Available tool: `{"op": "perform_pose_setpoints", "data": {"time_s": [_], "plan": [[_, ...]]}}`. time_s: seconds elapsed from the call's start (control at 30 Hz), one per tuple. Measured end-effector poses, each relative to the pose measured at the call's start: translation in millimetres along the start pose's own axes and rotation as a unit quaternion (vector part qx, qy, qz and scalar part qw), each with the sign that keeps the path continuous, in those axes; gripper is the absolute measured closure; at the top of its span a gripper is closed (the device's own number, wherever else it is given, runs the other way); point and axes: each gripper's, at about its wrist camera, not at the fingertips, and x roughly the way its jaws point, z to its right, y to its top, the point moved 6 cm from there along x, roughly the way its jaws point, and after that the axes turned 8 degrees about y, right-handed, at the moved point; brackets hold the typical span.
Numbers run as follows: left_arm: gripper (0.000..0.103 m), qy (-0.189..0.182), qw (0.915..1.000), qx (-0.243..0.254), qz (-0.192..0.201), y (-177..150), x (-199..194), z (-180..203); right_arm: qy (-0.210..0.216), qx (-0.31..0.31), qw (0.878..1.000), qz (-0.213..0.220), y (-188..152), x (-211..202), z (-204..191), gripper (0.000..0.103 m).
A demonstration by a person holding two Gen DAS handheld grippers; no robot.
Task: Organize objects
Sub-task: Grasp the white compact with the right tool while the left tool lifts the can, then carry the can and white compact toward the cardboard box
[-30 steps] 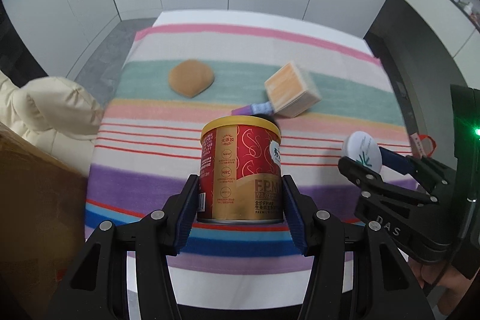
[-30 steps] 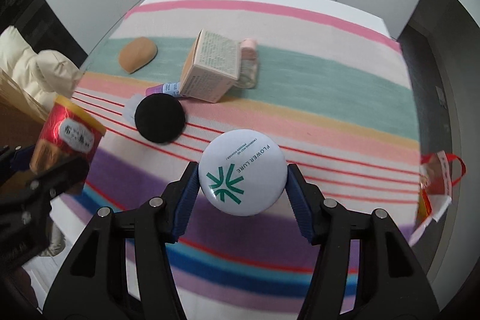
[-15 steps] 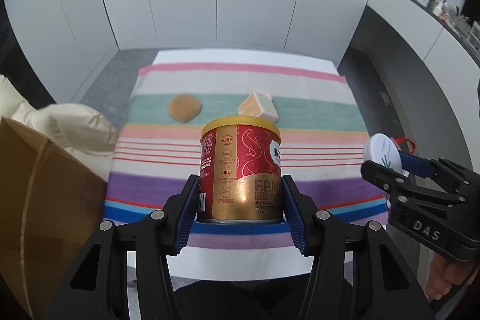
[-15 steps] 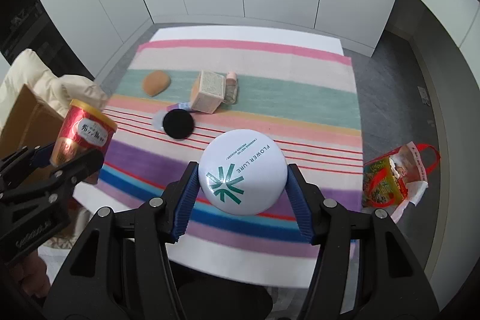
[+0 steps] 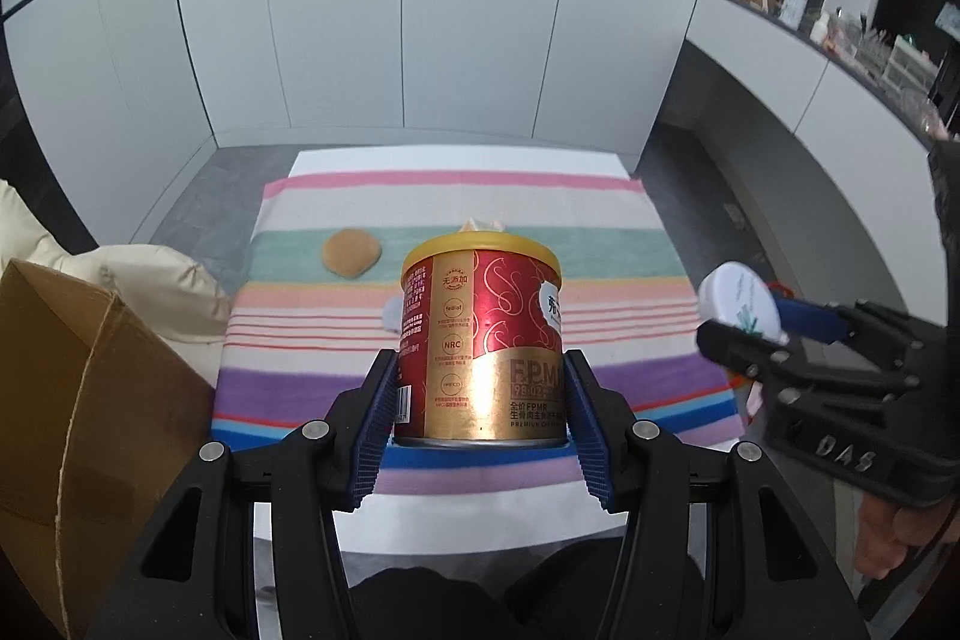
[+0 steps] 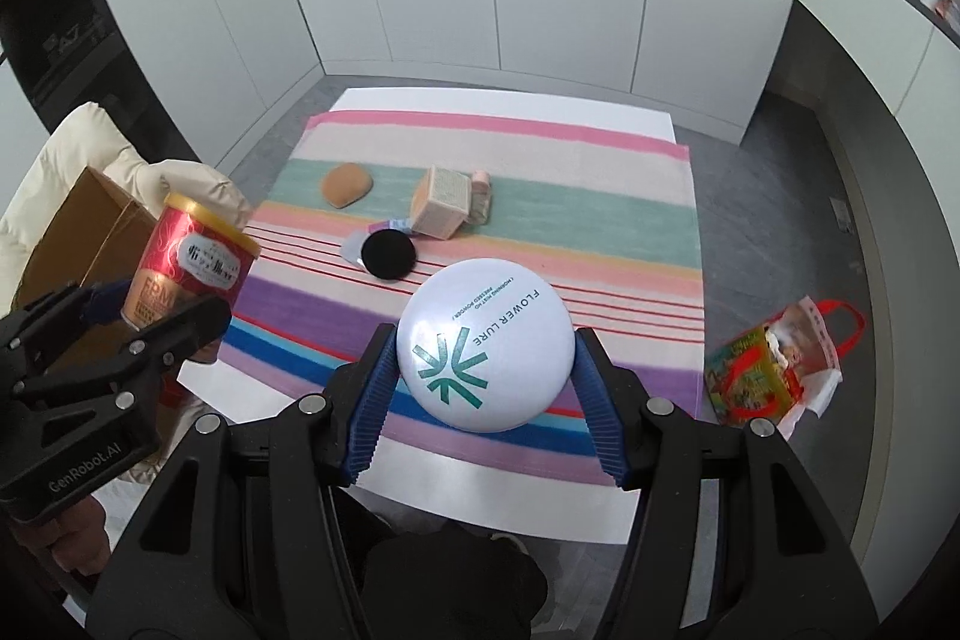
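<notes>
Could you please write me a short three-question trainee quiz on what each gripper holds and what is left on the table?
1. True or false: the left gripper is shut on a red and gold can.
2. What does the right gripper hold? A) a black disc B) a round white compact C) a tan box
3. Fill in: left on the striped cloth, the black disc lies in front of the tan ____.

Key: 1 true; 2 B, the white compact; 3 box.
</notes>
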Motion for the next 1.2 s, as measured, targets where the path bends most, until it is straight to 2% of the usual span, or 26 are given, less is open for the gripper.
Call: {"op": "perform_pose_setpoints", "data": {"time_s": [0.13, 0.4, 0.57, 1.2], "plan": [[0.049, -0.012, 0.9996, -0.024, 0.001, 1.7, -1.1, -4.1, 0.008, -0.012, 1.0, 0.0, 3.5, 3.2, -11.1, 0.043], [0.049, 0.009, 0.9993, -0.036, 0.006, -4.3, 0.5, -28.6, 0.024, -0.034, 0.999, 0.018, 18.6, 3.7, -39.2, 0.043], [0.049, 0.022, 0.9988, -0.043, 0.011, -3.9, 0.3, -49.5, 0.019, -0.054, 0.998, 0.016, 22.2, 13.9, -55.7, 0.043], [0.049, 0.067, 0.9925, -0.098, 0.028, -16.6, -16.7, -135.2, 0.057, -0.102, 0.993, 0.012, 30.3, 40.6, -141.3, 0.043]]}}
